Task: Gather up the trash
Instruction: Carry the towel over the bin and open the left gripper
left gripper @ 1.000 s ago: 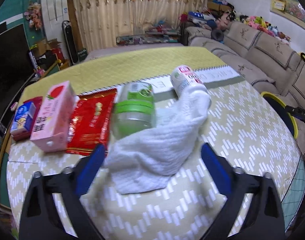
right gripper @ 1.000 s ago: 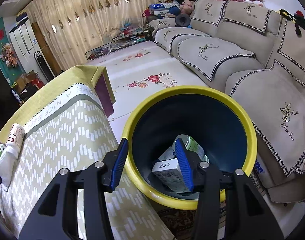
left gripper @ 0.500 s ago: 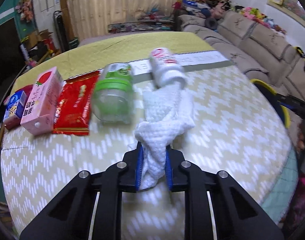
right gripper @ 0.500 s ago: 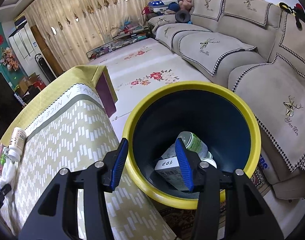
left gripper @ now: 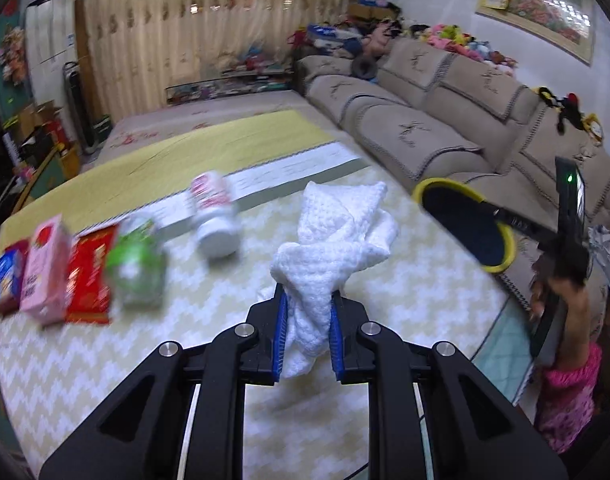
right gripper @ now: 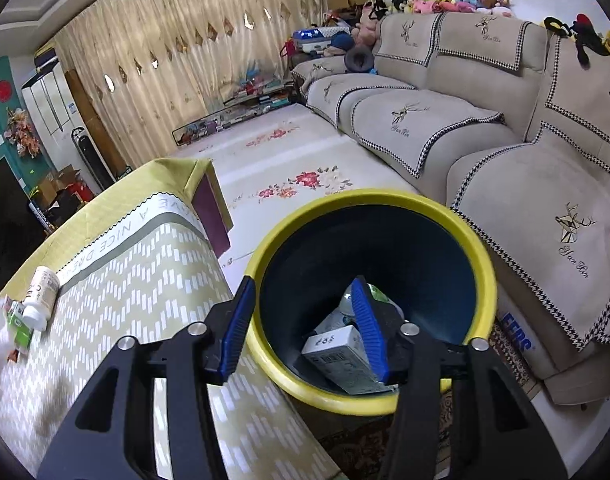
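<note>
While my left tool (left gripper: pixel 307 336) pinches the white cloth (left gripper: pixel 333 248) above the worktop (left gripper: pixel 105 360), my right tool (right gripper: pixel 303 326) hangs wide open and empty over the yellow-rimmed bin (right gripper: pixel 479 268). Only the right view shows the carton (right gripper: pixel 339 354) inside. Motion blurs the green jar (left gripper: pixel 139 266).

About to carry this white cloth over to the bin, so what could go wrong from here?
1. The left gripper pinches only one end of the white cloth; the loose bunch may slip free or snag.
2. The white bottle lies on its side close by and could roll if the cloth brushes it.
3. The right gripper hangs open over the yellow-rimmed bin, in the drop path.
</note>
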`<state>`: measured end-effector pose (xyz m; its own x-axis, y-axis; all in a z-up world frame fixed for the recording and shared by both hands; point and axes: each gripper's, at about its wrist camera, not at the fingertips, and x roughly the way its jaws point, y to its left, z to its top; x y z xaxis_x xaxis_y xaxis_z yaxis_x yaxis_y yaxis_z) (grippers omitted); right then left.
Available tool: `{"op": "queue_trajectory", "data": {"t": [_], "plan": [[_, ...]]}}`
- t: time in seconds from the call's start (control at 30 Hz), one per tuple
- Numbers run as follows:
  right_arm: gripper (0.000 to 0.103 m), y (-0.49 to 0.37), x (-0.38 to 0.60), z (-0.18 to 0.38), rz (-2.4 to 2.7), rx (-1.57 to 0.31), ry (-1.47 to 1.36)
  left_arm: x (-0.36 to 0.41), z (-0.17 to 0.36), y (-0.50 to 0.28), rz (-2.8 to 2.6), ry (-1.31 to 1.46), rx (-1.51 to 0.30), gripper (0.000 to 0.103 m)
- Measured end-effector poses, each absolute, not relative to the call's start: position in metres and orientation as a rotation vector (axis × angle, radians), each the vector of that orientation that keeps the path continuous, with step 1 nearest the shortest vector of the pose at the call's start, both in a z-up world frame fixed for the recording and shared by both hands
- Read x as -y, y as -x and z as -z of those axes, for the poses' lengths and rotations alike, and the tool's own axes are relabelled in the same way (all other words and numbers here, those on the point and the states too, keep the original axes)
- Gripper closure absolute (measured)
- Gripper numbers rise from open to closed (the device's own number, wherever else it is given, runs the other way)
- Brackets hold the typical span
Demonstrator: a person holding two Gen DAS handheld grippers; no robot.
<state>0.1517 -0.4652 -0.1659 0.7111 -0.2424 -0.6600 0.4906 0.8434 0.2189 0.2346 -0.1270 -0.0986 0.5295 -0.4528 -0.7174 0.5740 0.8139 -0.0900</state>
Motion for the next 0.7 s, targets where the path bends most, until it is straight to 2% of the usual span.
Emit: {"op": "queue_trajectory", "data": {"t": [0.37,0.7], "plan": [[0.049,-0.091,0.522,0.162,0.543,-0.648,-0.422,0.277,0.105,-0.246,0.815,-0.237,-0.81,0.085],[0.047,-0.056,0.56,0.17,0.605,-0.635,-0.479,0.424,0.14,-0.262,0.902,-0.319,-0.906,0.085]]}}
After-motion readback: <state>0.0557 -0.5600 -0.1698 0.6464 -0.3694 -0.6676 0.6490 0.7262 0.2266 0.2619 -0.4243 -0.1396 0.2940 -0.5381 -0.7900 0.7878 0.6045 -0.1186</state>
